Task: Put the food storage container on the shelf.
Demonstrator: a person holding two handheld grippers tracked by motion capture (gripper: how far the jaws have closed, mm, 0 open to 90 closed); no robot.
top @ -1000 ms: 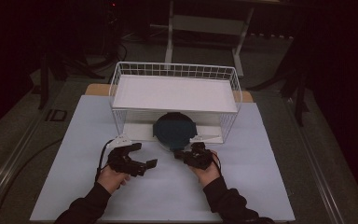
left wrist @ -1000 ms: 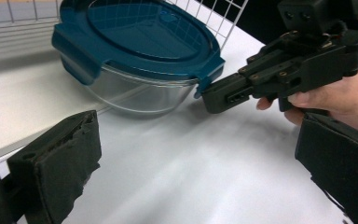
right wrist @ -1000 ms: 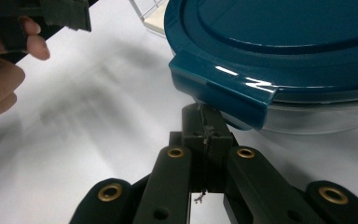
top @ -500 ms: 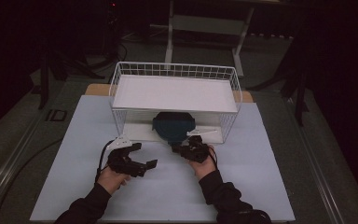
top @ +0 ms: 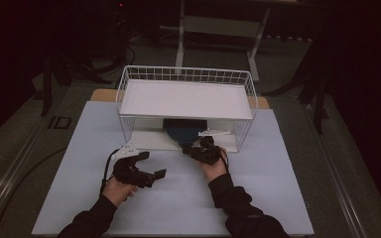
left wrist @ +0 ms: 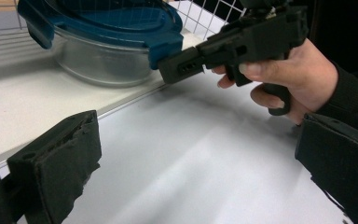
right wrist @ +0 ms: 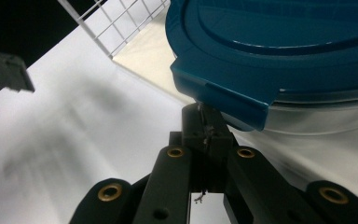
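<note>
1. The jaws of the right gripper (right wrist: 204, 133) are pressed together, their tips just under the latch tab of the blue lid (right wrist: 279, 51); whether they pinch the tab or only meet beneath it cannot be told.
2. The jaws of the left gripper (left wrist: 186, 158) stand wide apart with bare desk between them, well short of the container.
3. The glass container (left wrist: 98, 58) carrying that lid sits ahead of the right jaws, on the white bottom shelf (left wrist: 18, 102) of the wire basket (top: 186, 106), near its front edge. From the left gripper view it lies beyond and to the left of the gap between the left jaws.
4. In the high view the container shows as a dark blue shape (top: 183, 130) under the basket's upper white shelf (top: 186, 98), directly past the right gripper (top: 202, 150).
5. The left gripper (top: 151, 166) hangs over the pale desk (top: 278, 198) in front of the basket's left half, beside the right hand (top: 214, 168).
</note>
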